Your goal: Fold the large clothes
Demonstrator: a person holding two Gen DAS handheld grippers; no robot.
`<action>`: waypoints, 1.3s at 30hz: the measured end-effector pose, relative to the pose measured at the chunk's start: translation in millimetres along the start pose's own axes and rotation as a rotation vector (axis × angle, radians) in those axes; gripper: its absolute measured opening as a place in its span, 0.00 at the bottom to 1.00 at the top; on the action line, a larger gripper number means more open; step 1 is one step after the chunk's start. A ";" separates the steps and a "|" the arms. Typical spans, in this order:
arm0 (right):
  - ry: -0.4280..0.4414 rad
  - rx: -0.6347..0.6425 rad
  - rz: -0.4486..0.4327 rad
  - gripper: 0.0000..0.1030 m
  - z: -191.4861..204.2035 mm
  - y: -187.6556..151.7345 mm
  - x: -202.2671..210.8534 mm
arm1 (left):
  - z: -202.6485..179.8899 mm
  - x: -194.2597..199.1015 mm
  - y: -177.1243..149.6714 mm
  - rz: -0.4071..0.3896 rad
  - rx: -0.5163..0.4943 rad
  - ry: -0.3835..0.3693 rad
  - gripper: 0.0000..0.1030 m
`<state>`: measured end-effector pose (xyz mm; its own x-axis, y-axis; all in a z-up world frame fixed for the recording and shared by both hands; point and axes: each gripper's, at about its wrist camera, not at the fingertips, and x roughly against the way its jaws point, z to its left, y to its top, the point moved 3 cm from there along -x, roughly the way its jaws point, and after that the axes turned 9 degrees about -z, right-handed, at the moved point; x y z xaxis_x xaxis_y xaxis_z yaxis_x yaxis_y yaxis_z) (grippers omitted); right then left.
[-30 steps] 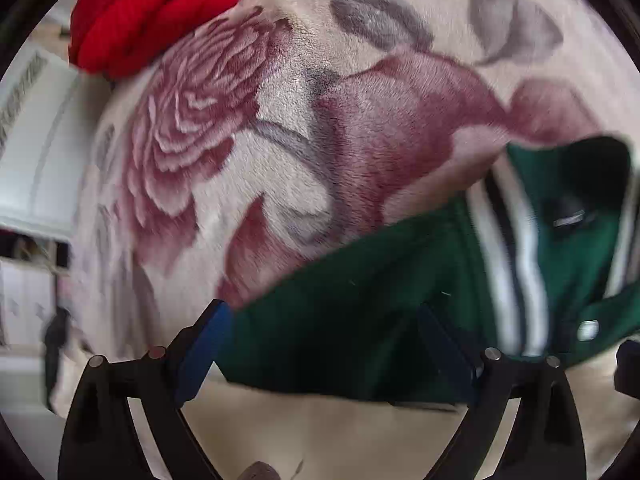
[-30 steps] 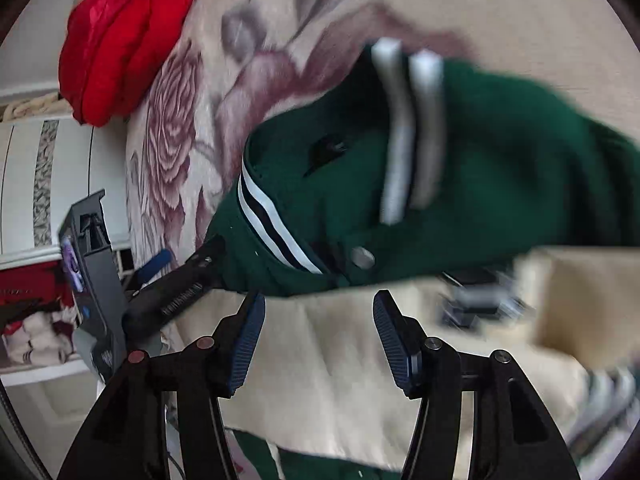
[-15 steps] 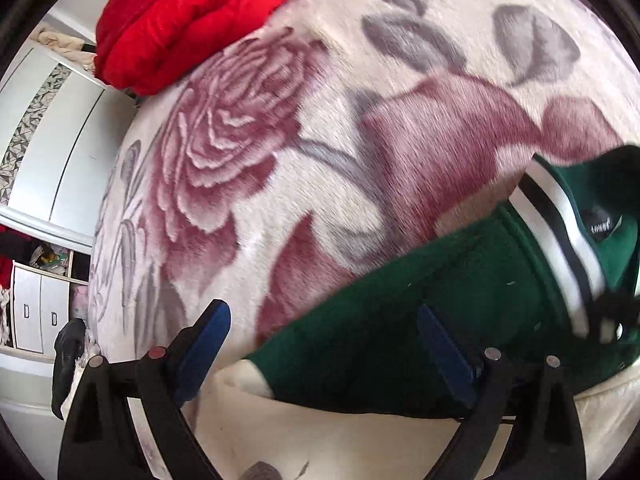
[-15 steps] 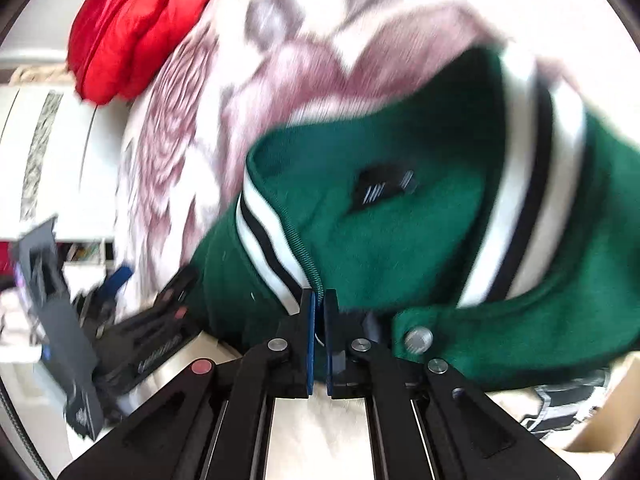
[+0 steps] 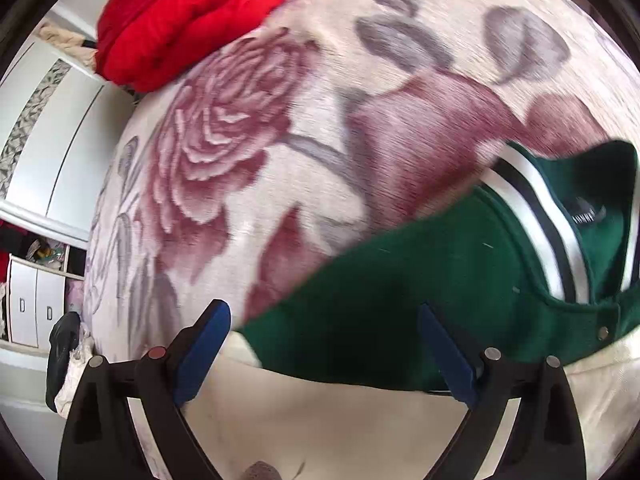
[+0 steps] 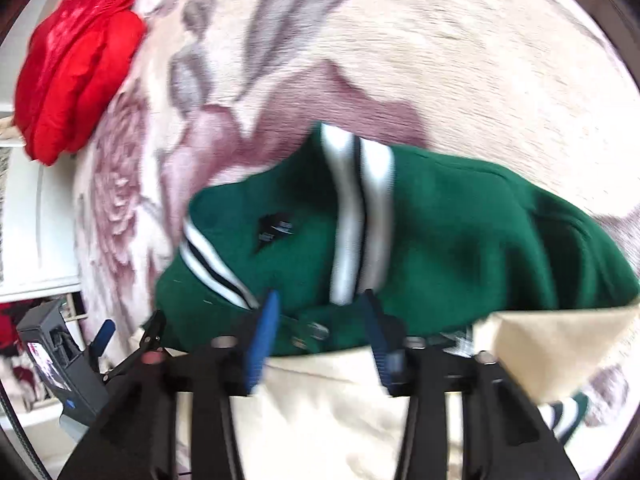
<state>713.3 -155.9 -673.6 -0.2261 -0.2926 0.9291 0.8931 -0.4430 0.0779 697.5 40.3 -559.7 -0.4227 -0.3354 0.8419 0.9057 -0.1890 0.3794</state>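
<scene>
The green varsity jacket [image 6: 460,240] with cream sleeves [image 6: 340,408] is lying on the floral blanket [image 5: 280,140], its white-and-black striped collar [image 6: 360,216] turned open and exposing a black neck label [image 6: 276,230]. The right gripper [image 6: 320,332] is hovering at the jacket's snap-button edge, jaws parted and gripping nothing. The left gripper [image 5: 324,356] is standing wide apart at the jacket's shoulder. A red padded garment [image 5: 188,20] is resting well beyond the jacket, near white cabinets [image 5: 44,152].

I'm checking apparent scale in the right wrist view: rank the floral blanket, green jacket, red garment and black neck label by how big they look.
Largest to smallest:
1. floral blanket
2. green jacket
3. red garment, farther off, so true size unsure
4. black neck label
</scene>
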 end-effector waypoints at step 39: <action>-0.137 -0.306 0.441 0.48 -168.0 -497.9 90.0 | -29.9 136.2 -369.1 0.386 -0.080 -0.192 0.94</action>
<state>182.9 -104.1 -689.4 0.2150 -0.4019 0.8901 0.7336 -0.5351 -0.4188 304.6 36.8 -596.6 -0.0329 -0.2191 0.9752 0.9876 -0.1572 -0.0021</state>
